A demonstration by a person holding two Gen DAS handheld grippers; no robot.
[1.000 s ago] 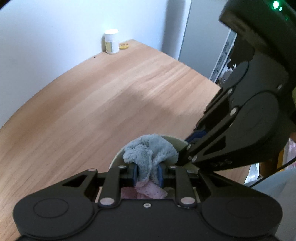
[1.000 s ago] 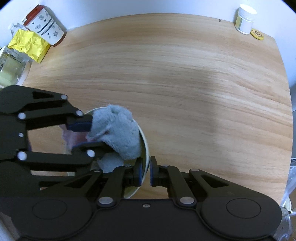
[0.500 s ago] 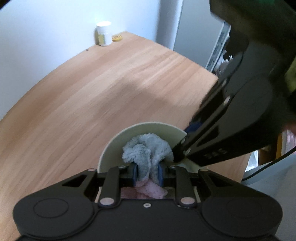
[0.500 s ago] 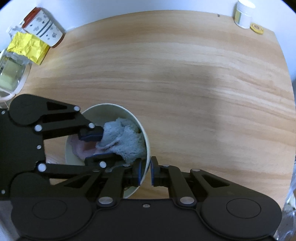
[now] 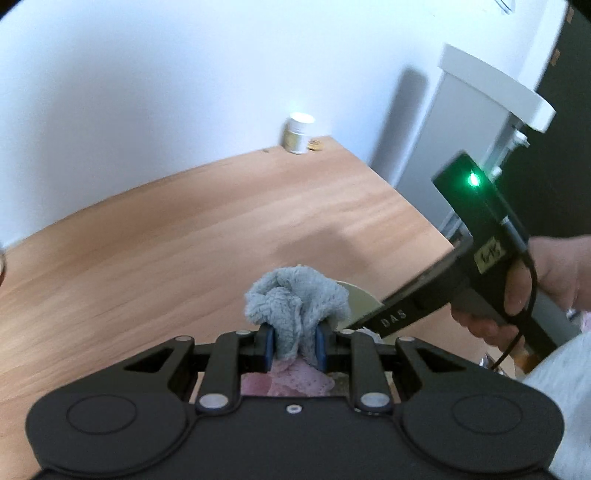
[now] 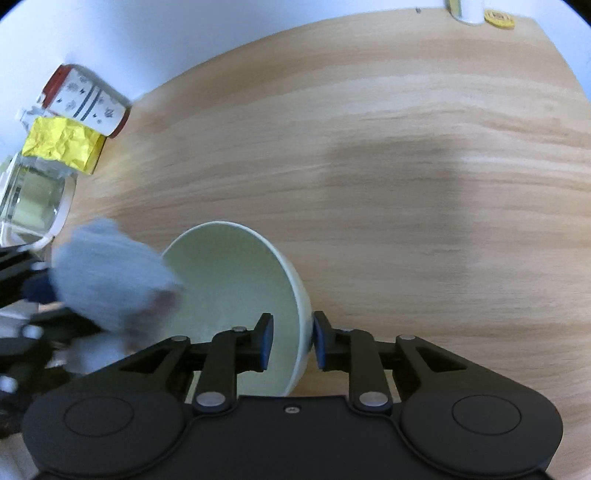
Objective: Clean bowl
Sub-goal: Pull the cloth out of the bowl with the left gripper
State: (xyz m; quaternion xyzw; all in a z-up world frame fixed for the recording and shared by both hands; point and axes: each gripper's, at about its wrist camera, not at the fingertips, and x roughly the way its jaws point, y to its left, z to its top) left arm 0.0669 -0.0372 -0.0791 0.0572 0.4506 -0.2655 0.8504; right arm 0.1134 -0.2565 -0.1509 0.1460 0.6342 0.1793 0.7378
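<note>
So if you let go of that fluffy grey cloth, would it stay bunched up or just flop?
Probably flop. The grey cloth looks soft and fuzzy, and it bulges and folds where the left gripper pinches it, so it is likely limp and light. It seems unlikely to slip or break, and it would probably land as a crumpled heap.

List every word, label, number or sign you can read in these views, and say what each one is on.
"DAS": pale letters on the black body of the right gripper.
Yellow tag on its handle: dark handwriting, too blurred to read.
Patterned cup: small printed motifs only, no legible words.
Yellow disc at the table's far corner: embossed marks, too small to read.
White jar: label blurred, unreadable.
</note>
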